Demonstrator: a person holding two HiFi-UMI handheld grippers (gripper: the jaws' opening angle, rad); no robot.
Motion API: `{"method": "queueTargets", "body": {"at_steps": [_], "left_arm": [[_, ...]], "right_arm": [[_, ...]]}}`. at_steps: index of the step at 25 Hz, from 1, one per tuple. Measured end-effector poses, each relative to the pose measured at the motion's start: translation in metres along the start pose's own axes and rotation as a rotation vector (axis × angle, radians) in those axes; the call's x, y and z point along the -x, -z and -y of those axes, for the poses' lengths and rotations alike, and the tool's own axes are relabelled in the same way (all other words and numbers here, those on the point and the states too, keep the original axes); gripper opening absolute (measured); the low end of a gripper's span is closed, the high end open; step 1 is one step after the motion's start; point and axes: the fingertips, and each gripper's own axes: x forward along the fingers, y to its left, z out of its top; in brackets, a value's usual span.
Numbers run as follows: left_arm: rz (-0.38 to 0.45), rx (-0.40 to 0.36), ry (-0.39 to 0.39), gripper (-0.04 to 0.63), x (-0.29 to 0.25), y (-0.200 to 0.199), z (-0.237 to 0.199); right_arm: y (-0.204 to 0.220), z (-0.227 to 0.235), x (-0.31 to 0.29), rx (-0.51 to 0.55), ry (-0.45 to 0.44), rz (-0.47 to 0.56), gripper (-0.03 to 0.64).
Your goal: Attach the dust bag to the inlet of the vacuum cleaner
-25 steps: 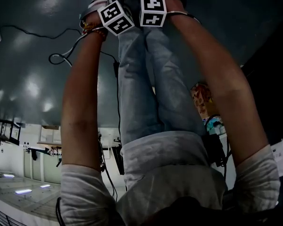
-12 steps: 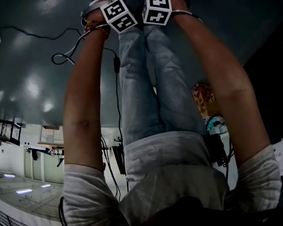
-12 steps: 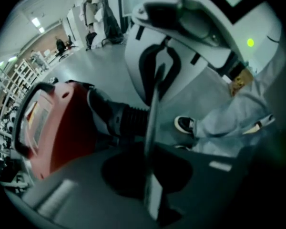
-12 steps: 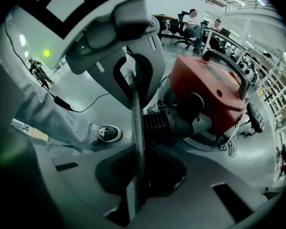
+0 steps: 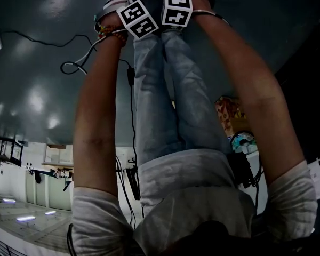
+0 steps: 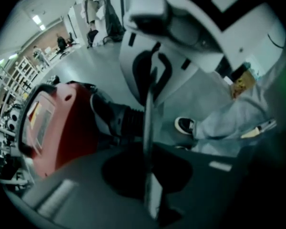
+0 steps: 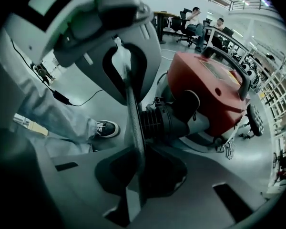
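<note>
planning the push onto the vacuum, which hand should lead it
Right, narrowly. The left gripper and right gripper are both shut on the thin sheet, but the ribbed inlet of the vacuum seems closer behind it in the right gripper view.

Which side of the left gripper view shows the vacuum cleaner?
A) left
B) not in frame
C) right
A: the red vacuum fills the left part of the left gripper view, and its black ribbed hose runs from it toward the centre.
</note>
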Motion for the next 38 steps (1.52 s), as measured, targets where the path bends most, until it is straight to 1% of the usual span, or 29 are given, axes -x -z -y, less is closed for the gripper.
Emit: {"method": "queueTargets", "body": {"at_steps": [4,5,8,11,13,15,17,18,20,22,25,26,28,30,35,36,38], "left_arm": [[0.024,-0.064,-0.006,0.034,0.005,-0.015,0.001],[0.024,-0.065,0.003,0.035,0.001,-0.014,0.002],[0.018,-0.018,0.026,0.035,-0.014,-0.006,0.002],[0.005,-0.001,0.016,0.037,-0.015,-0.003,0.0],[0.008,-0.022,0.01,0.038,-0.007,-0.008,0.001],[0.021,-0.063,0.002,0.038,0.0,-0.013,0.0],[0.022,-0.094,0.0,0.041,-0.001,-0.012,-0.002],[0.016,-0.094,0.005,0.04,-0.004,-0.009,-0.002],[0.007,-0.064,0.021,0.04,-0.013,-0.003,0.0],[0.005,-0.03,0.03,0.037,-0.018,-0.002,0.001],[0.007,-0.015,0.021,0.034,-0.01,-0.005,0.0],[0.015,-0.023,0.019,0.035,-0.005,-0.007,-0.002],[0.029,-0.067,0.015,0.035,0.001,-0.012,-0.004],[0.027,-0.092,0.015,0.035,0.0,-0.012,-0.005],[0.017,-0.007,0.024,0.029,-0.014,-0.001,0.001],[0.017,0.001,0.019,0.028,-0.013,-0.001,0.001],[0.023,0.003,0.011,0.028,-0.007,-0.004,-0.001]], "right_arm": [[0.016,-0.004,-0.008,-0.017,0.003,-0.026,0.032],[0.016,-0.005,-0.007,-0.008,0.012,-0.037,0.032],[0.008,-0.005,0.001,0.019,0.033,-0.046,0.032],[0.005,0.0,0.0,-0.013,0.017,-0.033,0.034],[0.01,0.0,-0.007,-0.045,0.001,-0.025,0.034],[0.015,-0.002,-0.013,-0.068,-0.009,-0.02,0.034],[0.016,-0.007,-0.014,-0.06,-0.008,-0.027,0.034],[0.014,-0.009,-0.013,-0.042,-0.002,-0.033,0.034],[0.01,-0.01,-0.007,0.004,0.014,-0.044,0.034],[0.008,-0.007,-0.002,0.025,0.019,-0.043,0.033],[0.009,-0.002,-0.006,-0.004,0.016,-0.033,0.034],[0.01,-0.001,-0.009,-0.021,0.015,-0.032,0.034],[0.012,-0.004,-0.013,-0.038,0.014,-0.035,0.032],[0.012,-0.007,-0.013,-0.021,0.018,-0.041,0.032],[0.007,-0.002,-0.004,0.09,0.058,-0.039,0.034],[0.007,0.0,-0.005,0.096,0.062,-0.037,0.034],[0.008,0.002,-0.011,0.069,0.063,-0.033,0.034]]}}
